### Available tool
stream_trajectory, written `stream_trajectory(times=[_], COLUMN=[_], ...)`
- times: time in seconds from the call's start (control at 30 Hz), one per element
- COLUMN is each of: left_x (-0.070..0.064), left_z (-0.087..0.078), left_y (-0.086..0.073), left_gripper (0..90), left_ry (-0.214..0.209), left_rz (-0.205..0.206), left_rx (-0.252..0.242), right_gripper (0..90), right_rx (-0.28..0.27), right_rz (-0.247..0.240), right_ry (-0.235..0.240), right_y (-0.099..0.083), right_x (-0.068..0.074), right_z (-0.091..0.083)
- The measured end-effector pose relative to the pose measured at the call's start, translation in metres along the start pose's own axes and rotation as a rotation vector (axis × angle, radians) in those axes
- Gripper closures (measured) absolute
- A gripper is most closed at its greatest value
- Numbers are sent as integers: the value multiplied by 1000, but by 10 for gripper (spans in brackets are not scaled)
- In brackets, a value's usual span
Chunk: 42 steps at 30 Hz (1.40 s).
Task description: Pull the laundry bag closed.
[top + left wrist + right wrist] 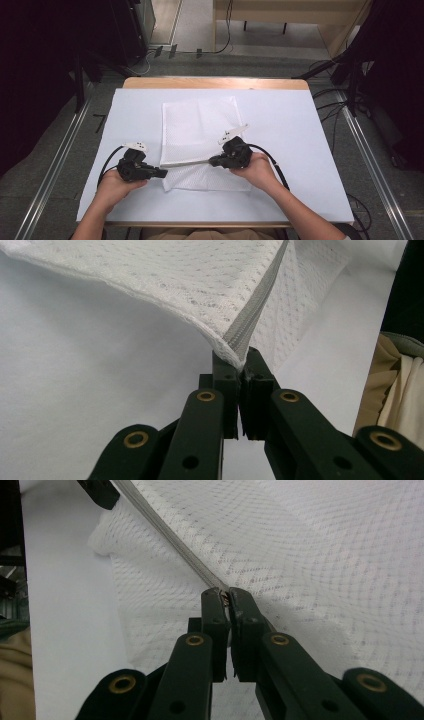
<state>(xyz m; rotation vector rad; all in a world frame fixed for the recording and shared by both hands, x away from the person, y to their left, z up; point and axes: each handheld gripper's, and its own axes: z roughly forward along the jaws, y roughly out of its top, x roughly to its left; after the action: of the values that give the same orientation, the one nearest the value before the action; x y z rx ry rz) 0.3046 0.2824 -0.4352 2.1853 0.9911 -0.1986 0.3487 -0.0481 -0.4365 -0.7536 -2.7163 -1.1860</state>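
Note:
A white mesh bag (200,130) lies flat in the middle of the white table, its grey zipper (187,163) running along the raised near part. My left gripper (164,173) is shut on the bag's corner at the zipper's end; in the left gripper view the jaws (240,360) pinch the fabric (165,275) where the zipper (255,310) ends. My right gripper (212,161) is shut on the zipper pull; the right gripper view shows its tips (226,596) closed on the pull, with the zipper (165,535) stretched taut across the mesh (325,545) toward the left gripper's tip (100,491).
The white table cover (290,130) has bare room left and right of the bag. A wooden edge (215,83) marks the far side. Cables and dark stands (350,75) flank the table on the floor. A beige garment (400,385) hangs at the near side.

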Motion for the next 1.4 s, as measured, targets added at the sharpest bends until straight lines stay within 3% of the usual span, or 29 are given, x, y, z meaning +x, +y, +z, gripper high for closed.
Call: stream_trajectory(times=[0.27,0.93,1.13,1.4], left_x=[-2,-2,-1,-1], left_z=[1,0,-1,-1], left_y=[1,0,-1,-1], left_gripper=[885,886,886,885], left_ry=[-11,10,11,6], left_rz=[1,5,1,2], left_rx=[-2,16,13,19], right_gripper=[880,880,880,880], right_rx=[5,11,5,4], right_rz=[3,29,61,49], right_ry=[-3,-28,-35,-36], right_y=[-5,-20,-25,-26], right_x=[-1,-7,-12,-11], right_z=[-5,-21,-26,-28])
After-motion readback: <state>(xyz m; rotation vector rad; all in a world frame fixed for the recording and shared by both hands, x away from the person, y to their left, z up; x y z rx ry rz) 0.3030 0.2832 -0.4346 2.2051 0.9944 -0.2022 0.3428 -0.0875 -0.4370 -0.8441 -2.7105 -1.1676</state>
